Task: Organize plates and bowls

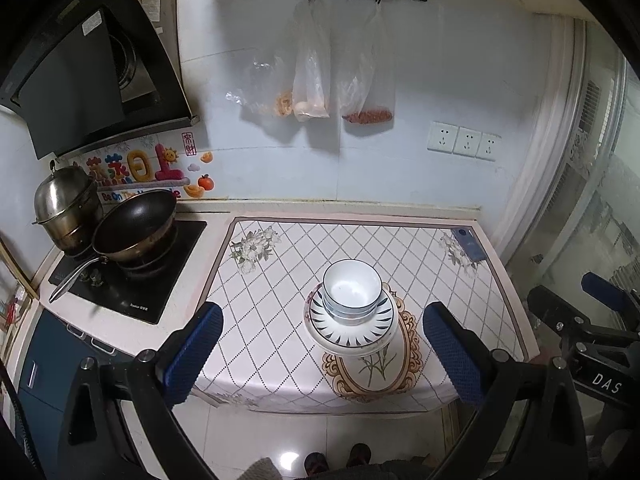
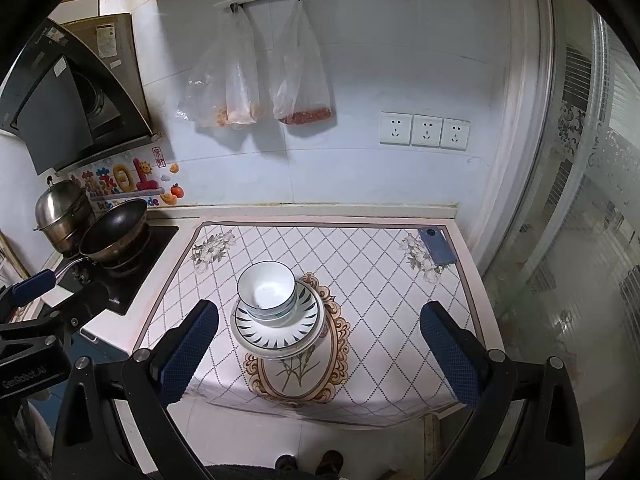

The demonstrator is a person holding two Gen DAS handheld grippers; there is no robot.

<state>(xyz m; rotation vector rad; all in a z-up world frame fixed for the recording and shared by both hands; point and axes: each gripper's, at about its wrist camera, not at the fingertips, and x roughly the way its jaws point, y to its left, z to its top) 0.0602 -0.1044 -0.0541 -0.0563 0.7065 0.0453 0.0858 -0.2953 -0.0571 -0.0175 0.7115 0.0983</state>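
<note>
Both grippers spread wide, empty: left gripper [image 1: 322, 354], right gripper [image 2: 320, 350]; bowls [image 1: 352, 290] stacked off-centre on plates [image 1: 352, 330], risk tipping if nudged

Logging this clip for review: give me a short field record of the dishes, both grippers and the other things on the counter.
dishes: bowls nested on stacked plates, one pile on the patterned mat
left gripper: open, empty, short of the pile
right gripper: open, empty, short of the pile
phone: mat's far right corner
stove: black wok, steel pot
</note>
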